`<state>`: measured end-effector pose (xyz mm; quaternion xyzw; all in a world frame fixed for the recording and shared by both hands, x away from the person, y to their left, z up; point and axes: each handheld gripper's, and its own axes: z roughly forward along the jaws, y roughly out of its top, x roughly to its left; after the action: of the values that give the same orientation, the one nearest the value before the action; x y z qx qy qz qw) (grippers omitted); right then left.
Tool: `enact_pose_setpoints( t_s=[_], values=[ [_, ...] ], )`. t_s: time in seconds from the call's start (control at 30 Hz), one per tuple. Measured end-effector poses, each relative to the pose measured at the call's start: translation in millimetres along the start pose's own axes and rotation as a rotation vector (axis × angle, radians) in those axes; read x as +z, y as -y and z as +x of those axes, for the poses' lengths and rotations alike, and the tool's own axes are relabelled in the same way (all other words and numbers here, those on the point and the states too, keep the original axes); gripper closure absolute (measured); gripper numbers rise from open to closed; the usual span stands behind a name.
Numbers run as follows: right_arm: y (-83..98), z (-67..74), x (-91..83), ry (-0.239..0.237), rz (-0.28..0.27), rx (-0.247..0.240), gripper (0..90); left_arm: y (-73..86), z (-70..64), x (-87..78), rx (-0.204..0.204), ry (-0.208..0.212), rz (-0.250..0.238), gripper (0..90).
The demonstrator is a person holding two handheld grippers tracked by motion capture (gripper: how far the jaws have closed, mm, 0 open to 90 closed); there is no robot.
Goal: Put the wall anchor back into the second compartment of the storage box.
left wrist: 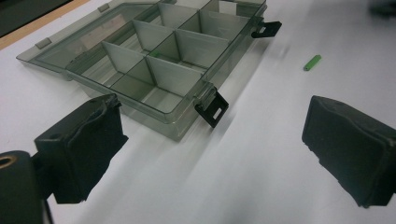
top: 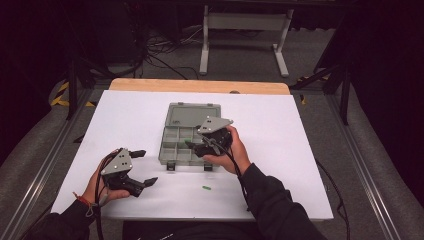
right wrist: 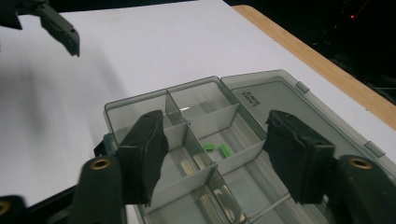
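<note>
- Hovering over the open compartment box (top: 186,139), the right tongs (top: 192,145) are held in the person's right hand (top: 231,150), with their jaws standing apart and nothing between them.
- Seen from the right gripper view, those tongs (right wrist: 215,154) look down into the box (right wrist: 196,112), where two small green pieces (right wrist: 218,148) lie loose in one of the middle compartments.
- Its clear lid (top: 193,114) is folded back flat on the counter (top: 280,125), on the far side of the tray.
- Another green piece (top: 205,188) lies on the bare white counter, in front of the box and between the two hands; the left gripper view shows it (left wrist: 312,62) beyond the box's near corner.
- Two black latches (left wrist: 212,108) hang from the box's front wall, both undone.
- The left tongs (top: 142,167) rest low at the near left of the counter in the left hand (top: 102,187), well apart from the box, jaws wide apart and empty.
- In the left gripper view the counter shows between the pads (left wrist: 348,144) of those tongs.
</note>
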<state>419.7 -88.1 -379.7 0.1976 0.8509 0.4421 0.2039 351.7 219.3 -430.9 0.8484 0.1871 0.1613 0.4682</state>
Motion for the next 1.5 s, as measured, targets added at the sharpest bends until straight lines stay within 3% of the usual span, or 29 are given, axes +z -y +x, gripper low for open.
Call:
enact_pose_setpoints(
  t_s=[0.07, 0.2, 0.53, 0.77, 1.1, 1.5],
  values=[
    [3.1, 3.9, -7.1, 0.020, -0.015, -0.006, 26.4, 0.1, 0.1, -0.1, 0.000, 0.000, 0.000, 5.7],
    [11.7, 7.0, -18.7, 0.033, -0.034, -0.001, 18.3, -0.1, -0.2, -0.3, 0.002, 0.000, 0.000, 5.7],
    [28.1, 23.5, -35.0, -0.003, -0.032, -0.036, 13.1, -0.2, -0.2, -2.1, 0.006, -0.004, -0.005, 5.7],
    [36.3, 33.8, -45.3, -0.030, -0.035, -0.061, 14.2, -0.6, -0.9, -2.7, 0.006, -0.006, -0.006, 5.7],
    [57.3, 44.7, -59.0, -0.066, 0.017, -0.072, 21.4, -1.3, -1.7, -2.9, 0.013, -0.008, -0.006, 5.6],
    [78.7, 57.8, -55.2, -0.132, 0.095, -0.072, 29.5, -1.5, -1.8, -3.2, 0.017, -0.008, -0.004, 5.7]
  ],
)
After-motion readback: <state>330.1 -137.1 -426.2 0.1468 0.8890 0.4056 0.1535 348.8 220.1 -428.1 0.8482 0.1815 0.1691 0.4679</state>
